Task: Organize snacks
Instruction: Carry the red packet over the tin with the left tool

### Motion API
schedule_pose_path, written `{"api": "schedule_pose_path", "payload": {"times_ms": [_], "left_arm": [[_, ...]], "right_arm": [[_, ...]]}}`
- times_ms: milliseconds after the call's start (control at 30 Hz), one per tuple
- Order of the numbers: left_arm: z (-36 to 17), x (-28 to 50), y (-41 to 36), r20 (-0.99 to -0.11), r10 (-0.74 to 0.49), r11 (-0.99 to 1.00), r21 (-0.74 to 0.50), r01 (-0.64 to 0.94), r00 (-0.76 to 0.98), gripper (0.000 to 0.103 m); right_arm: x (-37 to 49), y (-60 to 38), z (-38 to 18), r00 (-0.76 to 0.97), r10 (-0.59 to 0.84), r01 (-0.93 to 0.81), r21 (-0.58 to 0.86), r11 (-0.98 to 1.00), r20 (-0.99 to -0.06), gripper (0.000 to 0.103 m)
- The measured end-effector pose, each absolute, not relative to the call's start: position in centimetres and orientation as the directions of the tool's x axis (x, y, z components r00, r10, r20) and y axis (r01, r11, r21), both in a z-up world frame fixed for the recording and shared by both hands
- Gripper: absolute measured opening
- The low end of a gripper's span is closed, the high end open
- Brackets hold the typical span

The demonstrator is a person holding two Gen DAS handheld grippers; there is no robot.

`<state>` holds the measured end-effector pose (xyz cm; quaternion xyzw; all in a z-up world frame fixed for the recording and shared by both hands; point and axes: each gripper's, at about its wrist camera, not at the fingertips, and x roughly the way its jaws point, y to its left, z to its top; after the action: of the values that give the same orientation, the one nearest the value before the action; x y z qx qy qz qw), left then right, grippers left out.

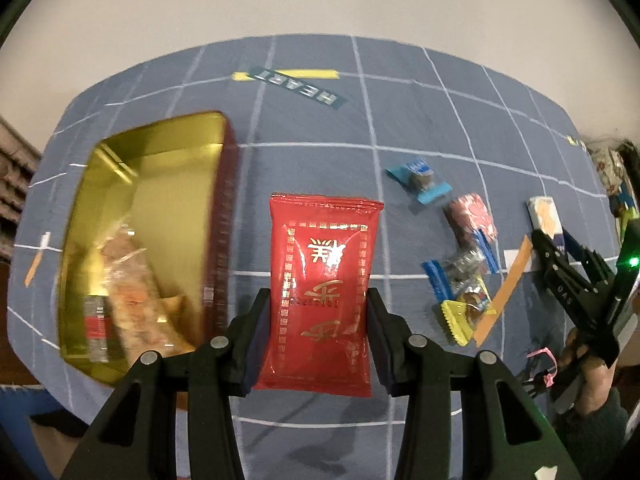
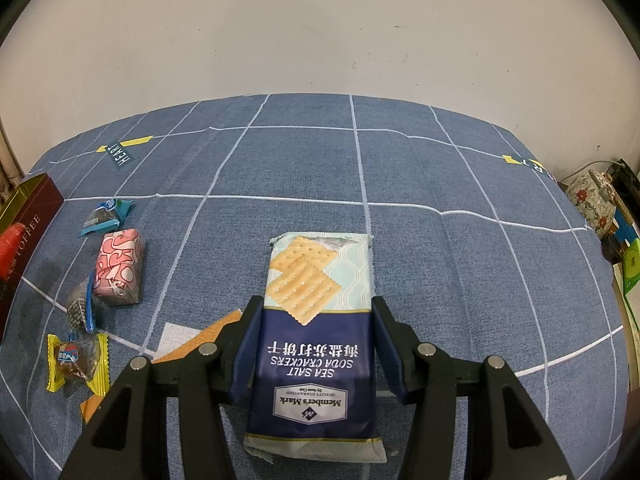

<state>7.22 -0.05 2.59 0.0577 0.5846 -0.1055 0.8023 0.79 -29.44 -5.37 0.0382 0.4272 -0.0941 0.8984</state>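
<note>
From the left wrist, the left claw [image 1: 318, 316] pinches a red packet [image 1: 322, 280] by its long edges, lifted off the blue checked surface [image 1: 420, 120] just right of the open gold tin [image 1: 160, 184], which already holds a few snacks; the packet would go in best carried over the rim, lowered flat into the bare part and only then let go. From the right wrist, the right claw [image 2: 316, 344] grips a cracker pack [image 2: 318, 336] by its sides above the cloth, small sweets [image 2: 118, 268] lying loose to the left, so it should probably wait until the tin is free.
</note>
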Motion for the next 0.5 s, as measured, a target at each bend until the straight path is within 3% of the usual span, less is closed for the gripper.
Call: {"api": "schedule_pose_path", "payload": {"times_ms": [500], "left_arm": [[3.8, 9.3, 12.7, -0.942, 0.030, 1.000, 0.026, -0.016, 0.334, 0.041]], "right_arm": [[0.8, -29.4, -5.5, 0.618, -0.137, 0.202, -0.012, 0.979, -0.774, 0.054]]}}
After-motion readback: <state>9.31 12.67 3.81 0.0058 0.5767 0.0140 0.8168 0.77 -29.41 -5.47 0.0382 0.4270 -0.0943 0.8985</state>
